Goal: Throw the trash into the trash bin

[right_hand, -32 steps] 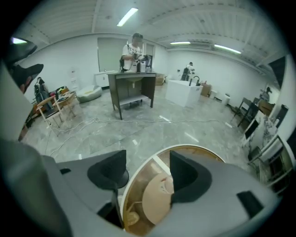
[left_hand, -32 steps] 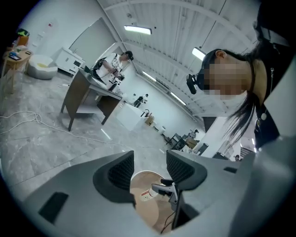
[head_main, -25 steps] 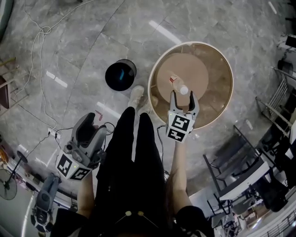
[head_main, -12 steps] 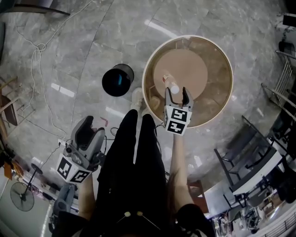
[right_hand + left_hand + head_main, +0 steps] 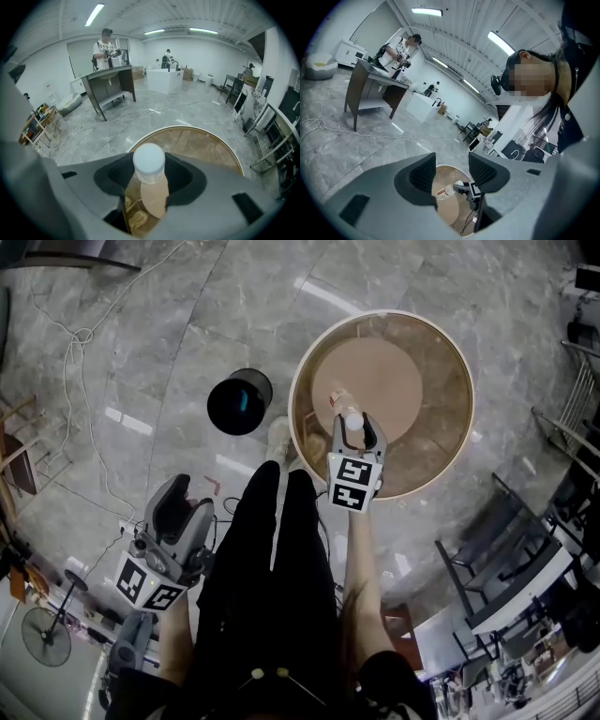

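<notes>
"What is the person wearing?"

"Black trousers, with a pale shoe at their twelve o'clock."

"And the tools?"

"Grey moulded plastic. The left gripper is at eight o'clock, the right gripper at one. Each carries a white cube with black square markers, and dark textured pads line the jaws."

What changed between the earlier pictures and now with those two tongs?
The right tongs sank toward the round table and their jaws have just been closing; they now grip the bottle near its cap. The bottle still lies on the table. The left tongs stay open and empty at the person's side; the trash bin stands where it did.
</notes>
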Motion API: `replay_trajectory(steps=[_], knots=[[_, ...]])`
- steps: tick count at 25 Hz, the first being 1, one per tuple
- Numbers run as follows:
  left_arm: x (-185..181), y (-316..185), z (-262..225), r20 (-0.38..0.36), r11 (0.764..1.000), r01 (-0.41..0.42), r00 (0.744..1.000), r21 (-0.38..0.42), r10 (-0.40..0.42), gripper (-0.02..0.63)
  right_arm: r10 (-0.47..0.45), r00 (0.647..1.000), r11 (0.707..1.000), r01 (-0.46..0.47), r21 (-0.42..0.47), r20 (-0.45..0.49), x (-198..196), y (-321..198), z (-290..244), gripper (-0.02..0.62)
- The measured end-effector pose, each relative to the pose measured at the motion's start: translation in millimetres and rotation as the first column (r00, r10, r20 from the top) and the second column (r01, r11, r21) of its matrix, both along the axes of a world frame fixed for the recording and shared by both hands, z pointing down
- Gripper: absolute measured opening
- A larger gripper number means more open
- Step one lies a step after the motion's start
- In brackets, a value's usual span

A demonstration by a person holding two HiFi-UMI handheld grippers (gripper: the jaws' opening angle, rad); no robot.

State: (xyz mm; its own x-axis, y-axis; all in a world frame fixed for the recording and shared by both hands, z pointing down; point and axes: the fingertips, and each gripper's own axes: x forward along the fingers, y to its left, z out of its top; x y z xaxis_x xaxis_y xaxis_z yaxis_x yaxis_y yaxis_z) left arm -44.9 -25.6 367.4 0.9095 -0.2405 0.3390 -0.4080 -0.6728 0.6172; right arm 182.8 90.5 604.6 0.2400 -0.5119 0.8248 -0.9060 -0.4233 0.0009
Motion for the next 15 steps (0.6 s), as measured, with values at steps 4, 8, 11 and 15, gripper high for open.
replay_trajectory(steps=[4,8,11,15], knots=[[-10.8,-0.1,-1.9,-0.005,0.999,0.043,0.999,0.002,-0.043,0.221,-0.047,0.999,0.999,0.048,0.018,-0.024,-5.0,-8.4,-12.7,0.204],[-34.2,-2.2,-3.8,-0.004,0.993,0.116,0.993,0.005,-0.116,0.221,-0.104,0.993,0.994,0.105,0.024,-0.047,-16.8,-22.2,-23.5,0.204],[-54.0,-4.2,-5.0,-0.003,0.984,0.175,0.984,0.008,-0.175,0.221,-0.149,0.987,0.988,0.151,0.035,-0.052,-30.2,-36.7,-30.8,0.204],[-80.5,-3.7,-5.8,-0.007,0.964,0.265,0.964,0.007,-0.265,0.221,-0.234,0.971,0.970,0.237,0.051,-0.057,-51.8,-61.9,-39.9,0.204]])
